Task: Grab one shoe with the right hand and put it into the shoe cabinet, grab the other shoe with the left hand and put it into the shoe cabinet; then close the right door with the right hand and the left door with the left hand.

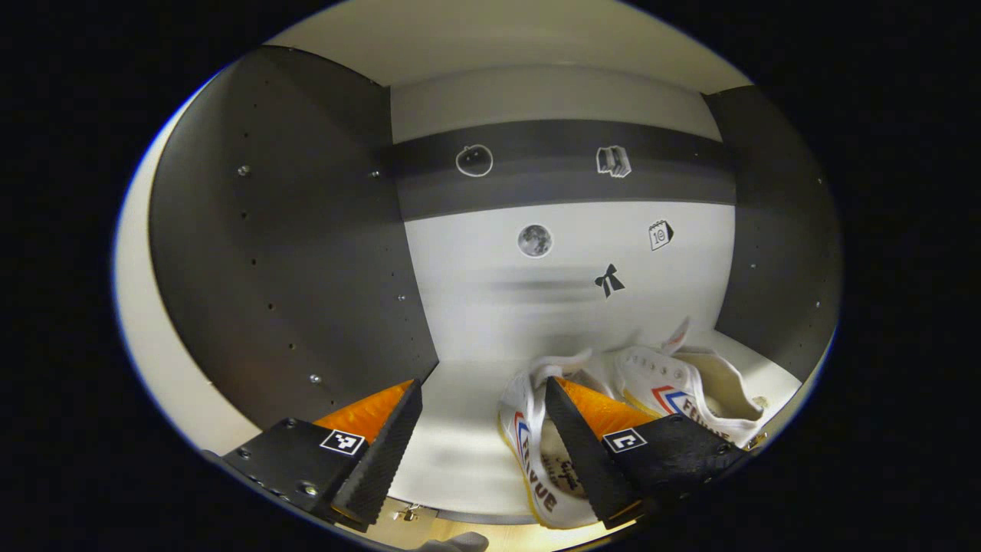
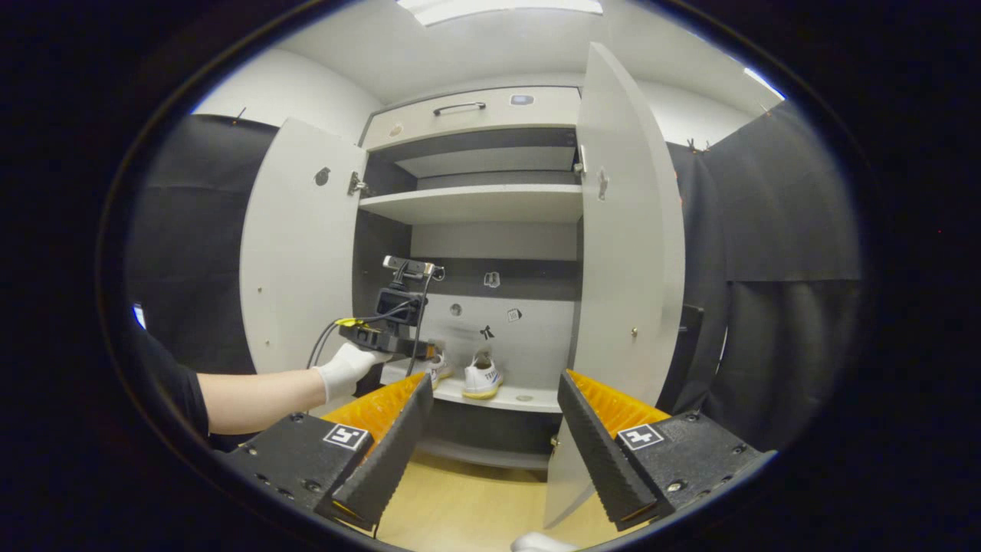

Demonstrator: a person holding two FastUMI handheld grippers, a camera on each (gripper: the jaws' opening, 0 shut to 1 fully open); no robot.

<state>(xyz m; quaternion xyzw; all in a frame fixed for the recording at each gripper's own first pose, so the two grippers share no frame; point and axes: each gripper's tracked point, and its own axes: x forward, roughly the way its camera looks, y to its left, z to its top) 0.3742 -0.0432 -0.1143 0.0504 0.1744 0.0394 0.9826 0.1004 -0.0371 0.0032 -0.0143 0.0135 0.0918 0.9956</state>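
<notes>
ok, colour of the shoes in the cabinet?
White shoes with red and blue side stripes, clearest in the left gripper view.

Two white shoes [image 1: 536, 437] [image 1: 693, 387] stand side by side on the open shoe cabinet's [image 2: 490, 203] lower shelf, both doors ajar.

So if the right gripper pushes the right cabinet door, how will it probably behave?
The right door is a tall flat panel hung on hinges at its inner edge, so it should swing stiffly and not bend. It looks thin, so probably light. Pushed hard, it may slam against the cabinet.
</notes>
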